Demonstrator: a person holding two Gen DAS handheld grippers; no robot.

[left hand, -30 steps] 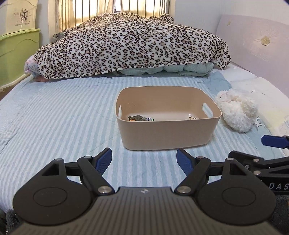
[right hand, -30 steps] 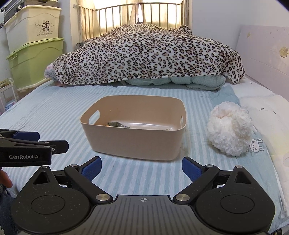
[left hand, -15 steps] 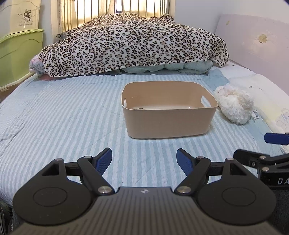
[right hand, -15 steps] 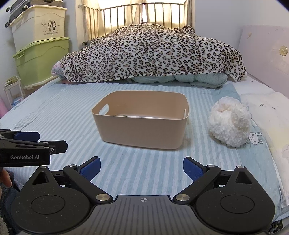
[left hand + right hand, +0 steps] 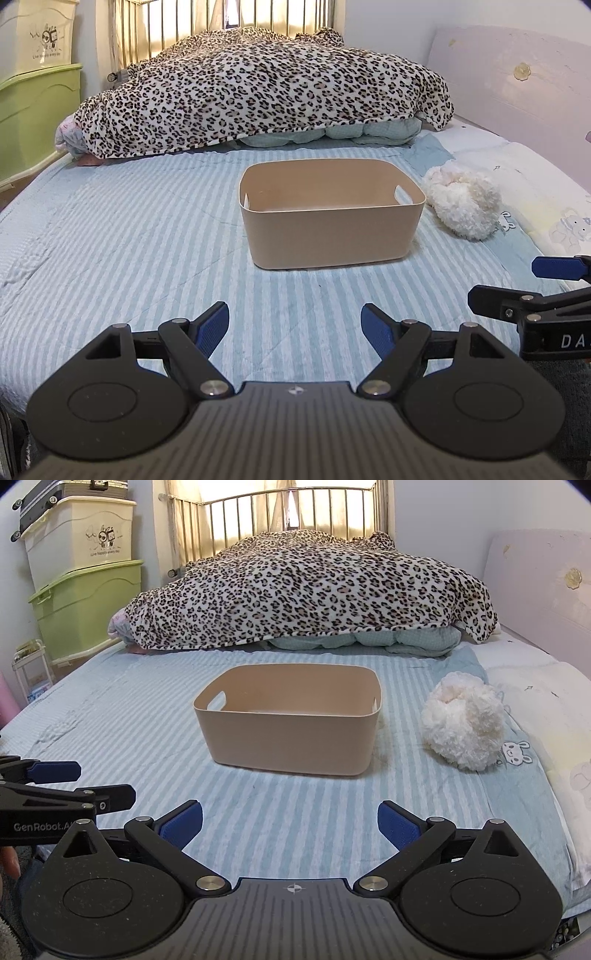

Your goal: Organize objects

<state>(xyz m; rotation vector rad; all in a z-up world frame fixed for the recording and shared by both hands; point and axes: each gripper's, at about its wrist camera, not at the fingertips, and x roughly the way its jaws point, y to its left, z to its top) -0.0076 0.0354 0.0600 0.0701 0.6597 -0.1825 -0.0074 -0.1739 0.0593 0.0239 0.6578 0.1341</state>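
A beige plastic bin [image 5: 332,218] [image 5: 291,720] with cut-out handles stands on the blue striped bed. Its contents are hidden behind its near wall. A white fluffy plush [image 5: 461,203] [image 5: 461,723] lies on the sheet just right of the bin. My left gripper [image 5: 295,325] is open and empty, low over the near part of the bed, well short of the bin. My right gripper [image 5: 290,819] is open and empty too, beside the left one. Each gripper shows at the edge of the other's view.
A leopard-print blanket [image 5: 306,590] is heaped over bedding at the far end of the bed. A pink headboard [image 5: 517,85] runs along the right. Green and cream storage boxes [image 5: 85,576] are stacked at the left. A pillow [image 5: 546,709] lies at the right.
Both grippers have pulled back and lowered from the bin, which now looks farther off. The small items in the bin have dropped out of sight behind its wall.
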